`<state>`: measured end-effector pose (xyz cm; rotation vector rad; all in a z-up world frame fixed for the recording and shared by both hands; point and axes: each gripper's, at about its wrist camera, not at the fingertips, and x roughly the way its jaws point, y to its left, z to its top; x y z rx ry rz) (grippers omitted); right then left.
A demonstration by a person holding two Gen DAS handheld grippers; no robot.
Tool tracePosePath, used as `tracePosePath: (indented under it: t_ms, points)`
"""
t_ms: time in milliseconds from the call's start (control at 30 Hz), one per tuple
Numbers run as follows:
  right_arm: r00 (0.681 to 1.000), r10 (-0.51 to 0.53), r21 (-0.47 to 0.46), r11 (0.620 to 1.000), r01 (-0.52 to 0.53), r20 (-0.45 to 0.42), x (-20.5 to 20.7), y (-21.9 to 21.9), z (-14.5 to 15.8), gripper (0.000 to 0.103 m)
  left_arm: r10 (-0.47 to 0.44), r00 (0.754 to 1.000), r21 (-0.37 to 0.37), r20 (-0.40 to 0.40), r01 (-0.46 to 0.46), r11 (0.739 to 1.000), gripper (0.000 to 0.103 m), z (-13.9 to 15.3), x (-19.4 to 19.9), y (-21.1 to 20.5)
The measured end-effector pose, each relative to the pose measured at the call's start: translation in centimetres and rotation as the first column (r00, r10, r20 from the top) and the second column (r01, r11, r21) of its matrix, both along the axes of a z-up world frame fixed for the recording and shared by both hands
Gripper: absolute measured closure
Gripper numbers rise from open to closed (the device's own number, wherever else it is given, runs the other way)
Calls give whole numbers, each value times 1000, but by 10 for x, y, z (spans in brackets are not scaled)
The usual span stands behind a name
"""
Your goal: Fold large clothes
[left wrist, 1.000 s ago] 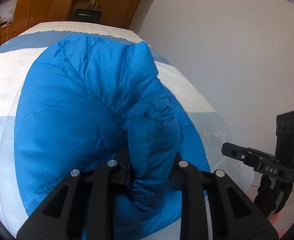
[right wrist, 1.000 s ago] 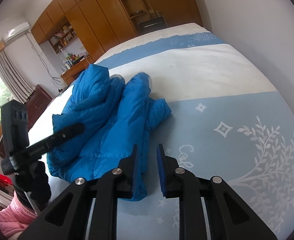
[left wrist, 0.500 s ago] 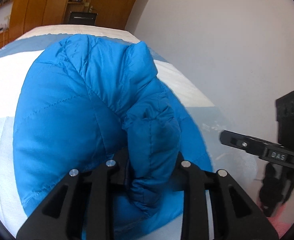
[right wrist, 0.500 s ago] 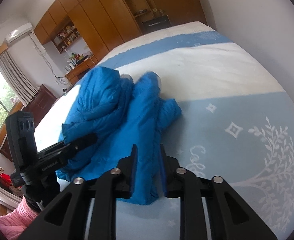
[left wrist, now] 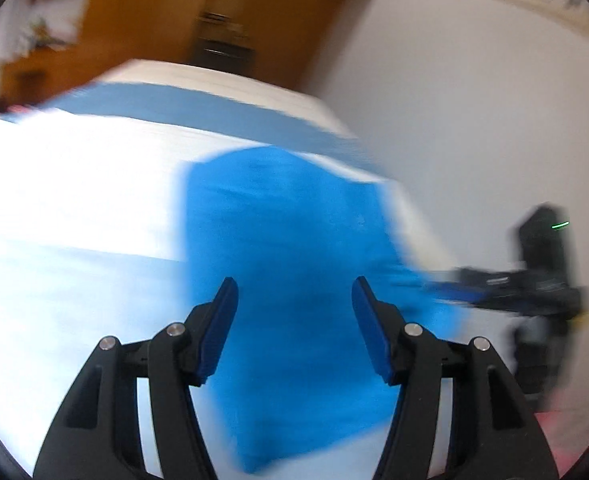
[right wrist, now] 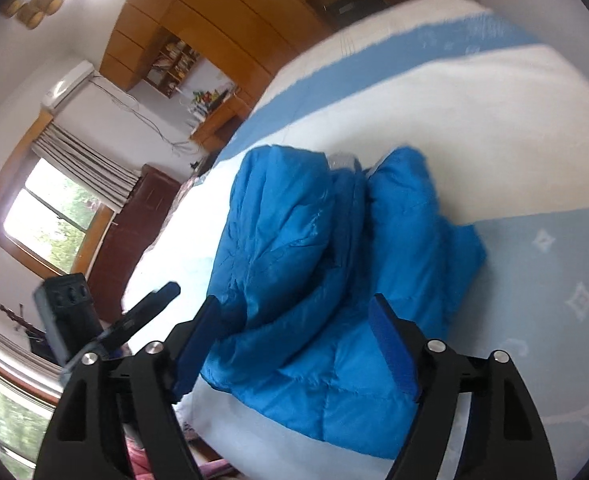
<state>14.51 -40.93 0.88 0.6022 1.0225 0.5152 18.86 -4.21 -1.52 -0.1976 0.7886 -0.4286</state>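
On the bed (right wrist: 434,92), striped white and blue: a blue padded jacket (right wrist: 314,280), folded in a puffy heap near the front edge, beside a pale blue panel with white diamonds. Left gripper (left wrist: 294,304): jaws just opened, spread apart above the jacket (left wrist: 286,240), nothing pinched between the pads; view blurred. Right gripper (right wrist: 294,320): jaws likewise just opened, spread wide, jacket hem in view beyond the gap, pads clear of the fabric. Behind: wooden cupboards (right wrist: 222,12), a curtained window (right wrist: 54,216).
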Motion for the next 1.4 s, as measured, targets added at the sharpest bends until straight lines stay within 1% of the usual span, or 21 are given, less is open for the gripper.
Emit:
tracePosePath:
  t_ms: [67, 133, 200, 267, 400, 433, 467, 533, 567, 600, 667, 767, 833, 967, 1033, 1167, 1267, 1300, 1400]
  points:
    - [999, 9, 18, 1000, -8, -38, 13, 3, -6, 22, 38, 999, 63, -15, -37, 997, 45, -10, 11, 5]
    - [996, 23, 37, 999, -20, -81, 25, 7, -14, 21, 47, 998, 91, -43, -43, 995, 46, -23, 21, 7]
    - [992, 28, 42, 999, -23, -122, 36, 11, -23, 21, 56, 997, 116, -55, -49, 992, 46, -31, 29, 6]
    - [989, 37, 39, 999, -32, -141, 43, 16, -29, 21, 66, 996, 129, -55, -59, 990, 44, -38, 36, 6]
    - [988, 47, 7, 999, -46, -149, 55, 28, -36, 21, 81, 996, 124, -44, -75, 989, 44, -39, 42, 10]
    - [988, 48, 0, 999, -49, -145, 57, 30, -36, 24, 82, 996, 122, -42, -76, 990, 44, -39, 42, 11]
    - [989, 52, -9, 998, -54, -137, 59, 33, -35, 32, 83, 996, 119, -39, -78, 990, 44, -38, 42, 10]
    - [990, 55, -45, 997, -61, -130, 62, 43, -35, 41, 85, 996, 116, -33, -81, 990, 44, -38, 44, 10]
    - [991, 58, -58, 996, -65, -121, 63, 47, -34, 52, 87, 996, 116, -29, -83, 990, 44, -38, 45, 9]
    - [992, 59, -68, 995, -67, -111, 63, 48, -34, 56, 84, 996, 112, -23, -81, 990, 44, -37, 44, 9]
    - [995, 71, -78, 994, -77, -76, 61, 52, -30, 73, 84, 996, 108, -24, -81, 991, 44, -38, 44, 10]
    - [995, 92, -97, 991, -94, -26, 54, 57, -18, 84, 88, 996, 105, -23, -86, 991, 44, -37, 43, 11]
    - [994, 109, -107, 988, -108, 5, 48, 59, -9, 87, 91, 996, 109, -18, -89, 990, 45, -35, 42, 9]
    - [986, 139, -125, 984, -127, 94, 31, 60, 20, 90, 93, 996, 110, -2, -92, 990, 45, -29, 37, 6]
    - [976, 153, -142, 981, -131, 154, 25, 60, 38, 90, 90, 996, 108, 6, -90, 990, 45, -24, 33, 3]
    - [960, 156, -168, 979, -118, 233, 3, 54, 66, 91, 74, 997, 103, 29, -77, 992, 45, -13, 24, -5]
    - [957, 140, -172, 980, -97, 256, -7, 43, 74, 91, 50, 998, 98, 35, -53, 994, 45, -7, 20, -14]
    - [957, 134, -170, 981, -92, 257, -6, 46, 76, 91, 42, 999, 97, 34, -45, 994, 45, -7, 19, -17]
    - [964, 103, -156, 986, -66, 244, -8, 35, 70, 91, 25, 999, 111, 41, -29, 993, 45, -7, 16, -24]
